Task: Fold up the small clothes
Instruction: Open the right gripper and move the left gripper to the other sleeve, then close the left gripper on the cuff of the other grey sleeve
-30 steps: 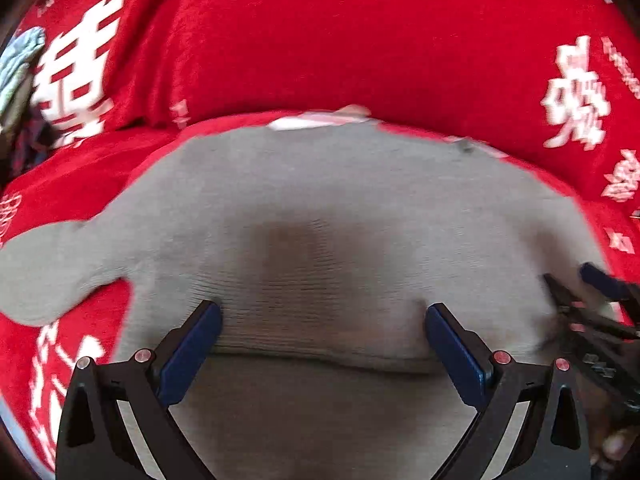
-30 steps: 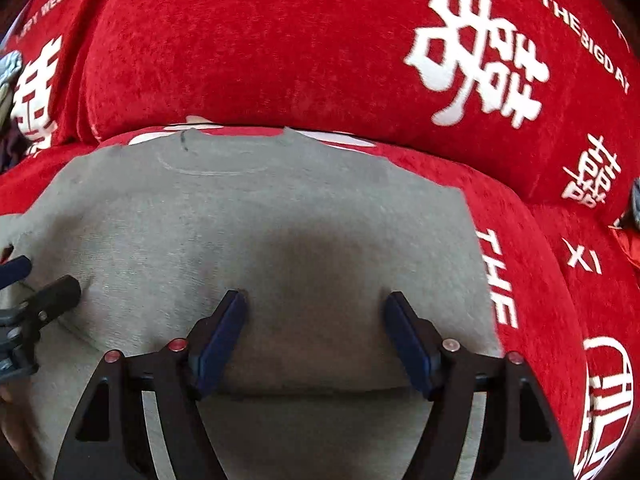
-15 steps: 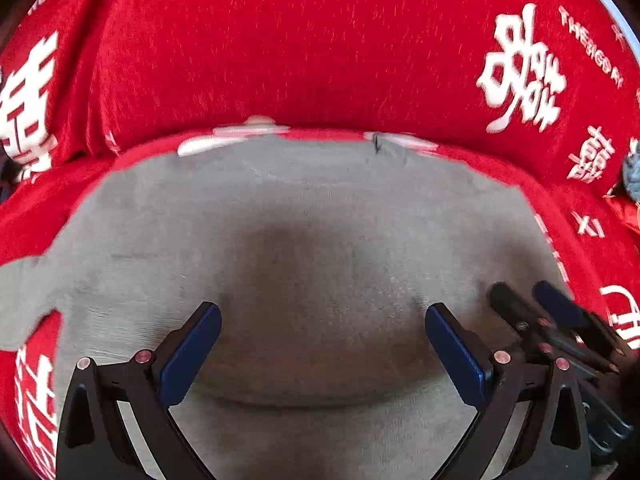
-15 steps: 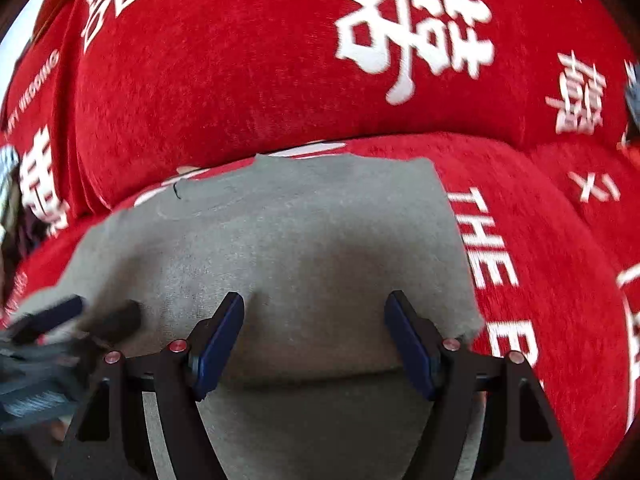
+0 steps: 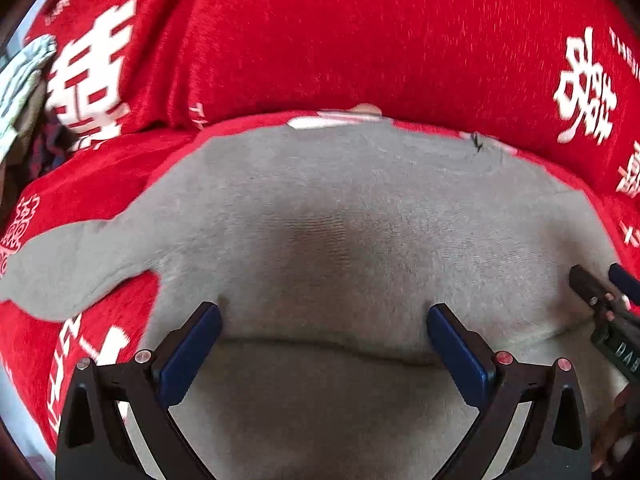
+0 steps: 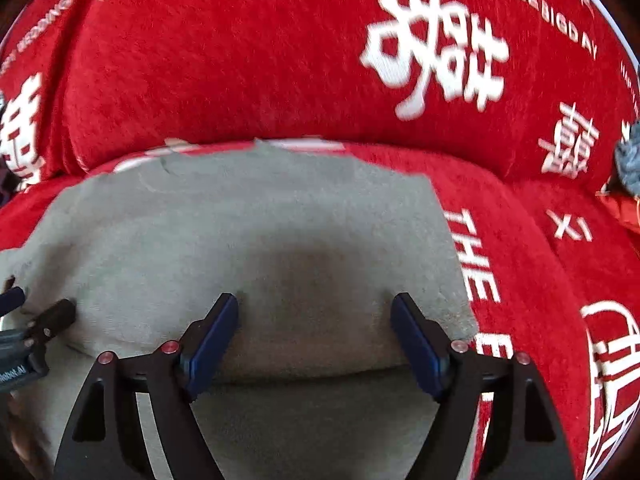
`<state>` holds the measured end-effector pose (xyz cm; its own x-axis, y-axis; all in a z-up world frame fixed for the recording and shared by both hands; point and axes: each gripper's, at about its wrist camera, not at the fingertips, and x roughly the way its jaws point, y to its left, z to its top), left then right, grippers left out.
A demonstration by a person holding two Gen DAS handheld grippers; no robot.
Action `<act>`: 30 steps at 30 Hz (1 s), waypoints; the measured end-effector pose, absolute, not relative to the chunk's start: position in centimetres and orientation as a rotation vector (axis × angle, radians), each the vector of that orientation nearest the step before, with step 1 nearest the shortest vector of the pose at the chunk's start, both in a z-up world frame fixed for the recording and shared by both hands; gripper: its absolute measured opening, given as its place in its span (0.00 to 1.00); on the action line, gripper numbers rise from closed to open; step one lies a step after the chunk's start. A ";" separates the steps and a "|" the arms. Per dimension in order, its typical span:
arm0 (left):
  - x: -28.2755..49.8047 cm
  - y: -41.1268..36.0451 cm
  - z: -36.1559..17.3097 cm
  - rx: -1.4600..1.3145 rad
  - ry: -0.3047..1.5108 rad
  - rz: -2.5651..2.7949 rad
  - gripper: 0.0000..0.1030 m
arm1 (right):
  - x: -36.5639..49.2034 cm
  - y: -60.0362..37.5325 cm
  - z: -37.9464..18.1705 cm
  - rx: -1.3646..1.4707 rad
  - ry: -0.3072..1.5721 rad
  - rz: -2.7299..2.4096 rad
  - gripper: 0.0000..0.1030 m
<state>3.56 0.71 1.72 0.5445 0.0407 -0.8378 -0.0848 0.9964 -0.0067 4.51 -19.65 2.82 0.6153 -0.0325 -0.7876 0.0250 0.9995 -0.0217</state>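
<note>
A small grey knit sweater lies flat on a red sofa seat, neckline toward the backrest, one sleeve stretched out to the left. Its lower part is folded up, with a fold edge just ahead of both grippers. My left gripper is open and empty over the fold's left half. My right gripper is open and empty over the sweater near its right edge. Each gripper shows at the edge of the other's view: the right gripper and the left gripper.
The red sofa cover with white characters rises into a backrest close behind the sweater. Other cloth lies at the far left and a grey-blue item at the far right.
Both views swung sideways and came back to nearly the earlier aim. The grippers stay open over the fold edge. The sweater has not visibly moved.
</note>
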 end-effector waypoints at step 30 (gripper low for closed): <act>-1.0 41.2 -0.4 -0.721 0.809 0.618 0.76 | 3.0 -10.1 2.0 -0.208 0.899 0.033 0.80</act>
<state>-1.04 41.16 -0.43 0.5457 0.2140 -0.8102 -0.7253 0.6049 -0.3287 3.01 -10.10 2.03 0.6230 -0.0589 -0.7800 -0.1152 0.9794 -0.1659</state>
